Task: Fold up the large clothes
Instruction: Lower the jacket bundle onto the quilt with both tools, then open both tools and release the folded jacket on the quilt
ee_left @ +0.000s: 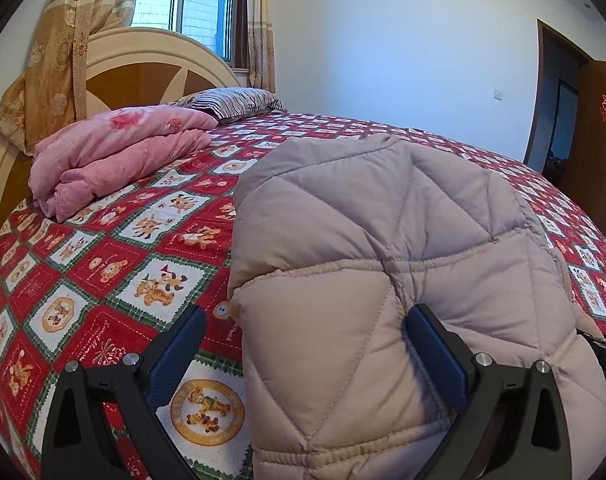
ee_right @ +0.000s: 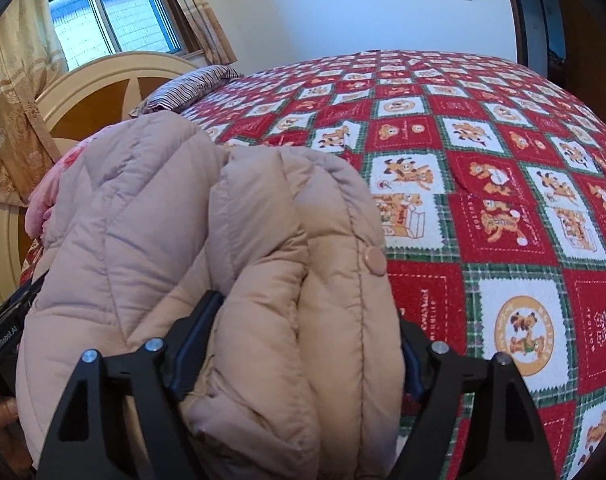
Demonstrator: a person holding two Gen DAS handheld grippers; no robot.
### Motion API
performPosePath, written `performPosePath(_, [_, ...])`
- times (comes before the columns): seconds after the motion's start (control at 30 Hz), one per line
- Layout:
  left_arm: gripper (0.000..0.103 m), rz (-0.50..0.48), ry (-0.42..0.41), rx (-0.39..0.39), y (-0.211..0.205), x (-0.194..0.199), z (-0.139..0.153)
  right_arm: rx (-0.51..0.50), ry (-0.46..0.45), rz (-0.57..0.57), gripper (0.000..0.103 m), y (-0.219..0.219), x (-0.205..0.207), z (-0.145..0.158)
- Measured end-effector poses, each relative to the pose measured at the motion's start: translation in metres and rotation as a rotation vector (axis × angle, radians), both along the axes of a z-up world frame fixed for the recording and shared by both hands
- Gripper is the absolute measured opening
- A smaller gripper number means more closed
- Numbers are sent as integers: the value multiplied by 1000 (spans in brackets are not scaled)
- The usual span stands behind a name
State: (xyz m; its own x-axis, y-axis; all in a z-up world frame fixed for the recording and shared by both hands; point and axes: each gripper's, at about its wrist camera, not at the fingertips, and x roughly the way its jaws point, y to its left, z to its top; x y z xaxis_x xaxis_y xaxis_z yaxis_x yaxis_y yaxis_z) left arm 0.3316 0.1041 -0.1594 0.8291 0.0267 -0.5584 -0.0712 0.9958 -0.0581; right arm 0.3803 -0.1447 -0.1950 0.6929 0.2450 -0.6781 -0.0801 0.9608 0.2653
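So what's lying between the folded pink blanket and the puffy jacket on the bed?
Nothing but bare bedspread lies between the pink blanket and the jacket; the left wrist view shows it.

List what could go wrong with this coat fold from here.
The left gripper looks open, one finger pressing the puffy jacket and the other off its edge, so that side could slip. The right gripper straddles a thick bunch of jacket; slick padding might squeeze out. The snap button could snag as layers shift.
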Motion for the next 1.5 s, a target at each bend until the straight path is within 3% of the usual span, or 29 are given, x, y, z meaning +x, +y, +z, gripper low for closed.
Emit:
performPosePath(0.57, [101, 10, 16, -2, 0, 3, -1, -41, 43, -29, 91, 3, 8, -3])
performPosePath(0.83, [101, 36, 5, 47, -6, -2, 5, -88, 41, -40, 95, 6, 9, 3])
performPosePath(0.97, [101, 46, 7, 52, -4, -21, 29, -120, 53, -45, 95, 6, 5, 16])
performPosePath(1.1, [101, 18, -93, 38, -5, -71, 73, -151, -47, -54, 96, 4, -32, 61])
performPosePath(1.23, [101, -14, -189, 32, -4, -132, 116, -163, -205, -18, 100, 10, -94, 114])
performPosePath(1.33, [101, -19, -229, 14, -1, -165, 132, -166, -303, 15, 103, 19, -136, 140])
performPosePath(1.5, [101, -30, -270, 19, 0, -194, 145, -166, -389, 47, 103, 34, -175, 163])
